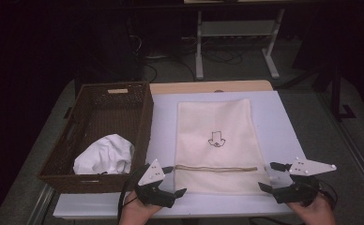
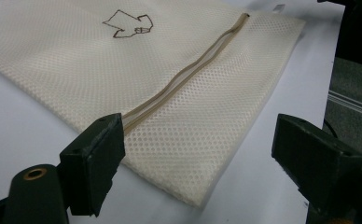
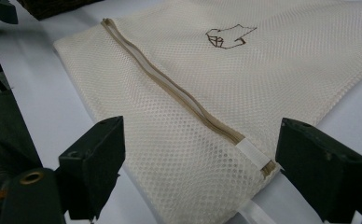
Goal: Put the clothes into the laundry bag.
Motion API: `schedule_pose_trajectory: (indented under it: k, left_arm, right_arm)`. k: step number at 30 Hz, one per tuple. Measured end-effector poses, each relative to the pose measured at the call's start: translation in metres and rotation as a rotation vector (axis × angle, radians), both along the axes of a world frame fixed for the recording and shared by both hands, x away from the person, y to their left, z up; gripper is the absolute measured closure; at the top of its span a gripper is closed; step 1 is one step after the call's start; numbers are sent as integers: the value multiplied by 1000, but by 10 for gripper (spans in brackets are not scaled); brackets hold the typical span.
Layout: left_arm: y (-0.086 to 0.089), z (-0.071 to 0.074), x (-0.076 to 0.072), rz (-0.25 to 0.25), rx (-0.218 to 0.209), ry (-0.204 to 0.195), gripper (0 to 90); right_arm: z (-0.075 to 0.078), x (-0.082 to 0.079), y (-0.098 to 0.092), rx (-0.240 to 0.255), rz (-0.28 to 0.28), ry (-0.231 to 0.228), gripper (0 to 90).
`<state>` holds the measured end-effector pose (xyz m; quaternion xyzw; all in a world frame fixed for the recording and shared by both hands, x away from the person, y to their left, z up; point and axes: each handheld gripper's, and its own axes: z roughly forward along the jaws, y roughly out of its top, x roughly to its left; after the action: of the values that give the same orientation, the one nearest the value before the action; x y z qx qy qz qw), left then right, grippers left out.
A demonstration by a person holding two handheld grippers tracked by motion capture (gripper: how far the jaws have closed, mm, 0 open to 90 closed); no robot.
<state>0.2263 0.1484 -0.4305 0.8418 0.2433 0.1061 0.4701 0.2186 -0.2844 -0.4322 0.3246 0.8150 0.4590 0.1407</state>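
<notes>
A cream mesh laundry bag (image 1: 215, 123) lies flat on the white table top (image 1: 283, 122), with a small brown garment drawing (image 1: 216, 138) printed on it. Its tan zipper (image 1: 216, 168) runs across near the front edge and looks shut. My left gripper (image 1: 176, 180) stands open at the bag's front left corner. In the left gripper view the zipper's end (image 2: 137, 114) sits just ahead of the left jaw. My right gripper (image 1: 267, 176) stands open at the front right corner. There a white tab (image 3: 251, 151) ends the zipper (image 3: 170, 88) between the jaws.
A dark wicker basket (image 1: 102, 98) stands at the table's left and holds a crumpled white cloth (image 1: 105, 154). Behind the table are a white metal frame (image 1: 236, 28) and cables on the floor. The table's front edge runs just under both hands.
</notes>
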Motion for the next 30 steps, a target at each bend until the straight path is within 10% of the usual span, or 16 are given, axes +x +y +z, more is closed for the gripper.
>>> schedule_pose_trajectory:
  k: [30]
  left_arm:
    - [0,-1,1,10,11,4,173]
  right_arm:
    - [10,9,14,-13,67,15,154]
